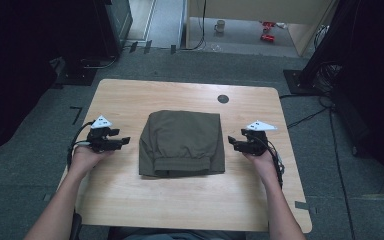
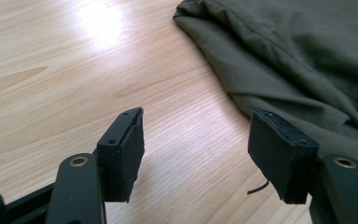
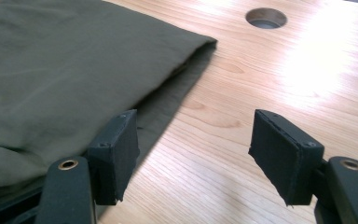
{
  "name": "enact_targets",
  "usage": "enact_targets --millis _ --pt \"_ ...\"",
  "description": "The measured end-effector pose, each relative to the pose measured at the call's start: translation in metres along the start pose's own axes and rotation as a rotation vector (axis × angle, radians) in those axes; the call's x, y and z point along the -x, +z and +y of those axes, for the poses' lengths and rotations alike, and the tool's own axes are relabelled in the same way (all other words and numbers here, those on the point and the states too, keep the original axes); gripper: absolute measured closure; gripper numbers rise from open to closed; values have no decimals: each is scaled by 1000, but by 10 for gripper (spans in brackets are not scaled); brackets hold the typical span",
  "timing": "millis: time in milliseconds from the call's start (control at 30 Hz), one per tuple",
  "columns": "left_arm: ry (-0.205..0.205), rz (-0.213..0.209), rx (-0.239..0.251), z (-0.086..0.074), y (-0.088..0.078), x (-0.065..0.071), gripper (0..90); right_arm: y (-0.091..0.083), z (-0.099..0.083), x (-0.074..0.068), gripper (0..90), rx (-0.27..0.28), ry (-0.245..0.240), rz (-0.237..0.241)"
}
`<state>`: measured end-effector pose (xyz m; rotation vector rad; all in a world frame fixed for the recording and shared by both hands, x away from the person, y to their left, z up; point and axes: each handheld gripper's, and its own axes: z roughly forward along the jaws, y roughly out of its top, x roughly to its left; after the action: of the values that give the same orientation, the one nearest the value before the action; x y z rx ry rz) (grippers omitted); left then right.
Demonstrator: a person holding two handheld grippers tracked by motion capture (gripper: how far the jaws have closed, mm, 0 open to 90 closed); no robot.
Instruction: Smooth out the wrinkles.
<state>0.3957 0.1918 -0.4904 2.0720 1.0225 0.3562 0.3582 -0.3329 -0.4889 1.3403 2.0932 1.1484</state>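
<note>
Beside the folded garment (image 1: 182,143), left gripper (image 1: 125,141) and right gripper (image 1: 231,140) gape wide, holding nothing.

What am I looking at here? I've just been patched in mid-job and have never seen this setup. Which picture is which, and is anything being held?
No robot arm here: a person holds a hand-held tool with two black jaws in each hand. The high view looks down on a wooden table from above the person. Their left gripper is on the left, their right gripper on the right. Between them lies a folded olive-green garment, and a round hole sits in the tabletop beyond it.

The other two pictures come from cameras riding on each tool, looking along its jaws. Both show the jaws standing apart with bare wood between them and the garment just beside. Nothing is held.
</note>
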Motion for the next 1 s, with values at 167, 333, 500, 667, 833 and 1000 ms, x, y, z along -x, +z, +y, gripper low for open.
enact_targets --millis 167,333,500,667,833,1000 --pt "-2 14 -6 -4 -1 -5 359 0 -6 9 314 -25 12 -10" --pt "3 17 -18 -7 0 -8 358 0 -10 17 315 -41 20 -22" --pt "18 23 -39 -12 2 -11 359 2 -15 23 315 -58 21 -37" --pt "20 23 -39 -15 4 -15 358 3 -19 31 316 -67 20 -59" --pt "32 39 -56 -19 7 -16 353 4 -22 36 315 -77 20 -87" --pt "46 37 -29 -22 7 -18 347 9 -26 39 323 -109 -3 -99"
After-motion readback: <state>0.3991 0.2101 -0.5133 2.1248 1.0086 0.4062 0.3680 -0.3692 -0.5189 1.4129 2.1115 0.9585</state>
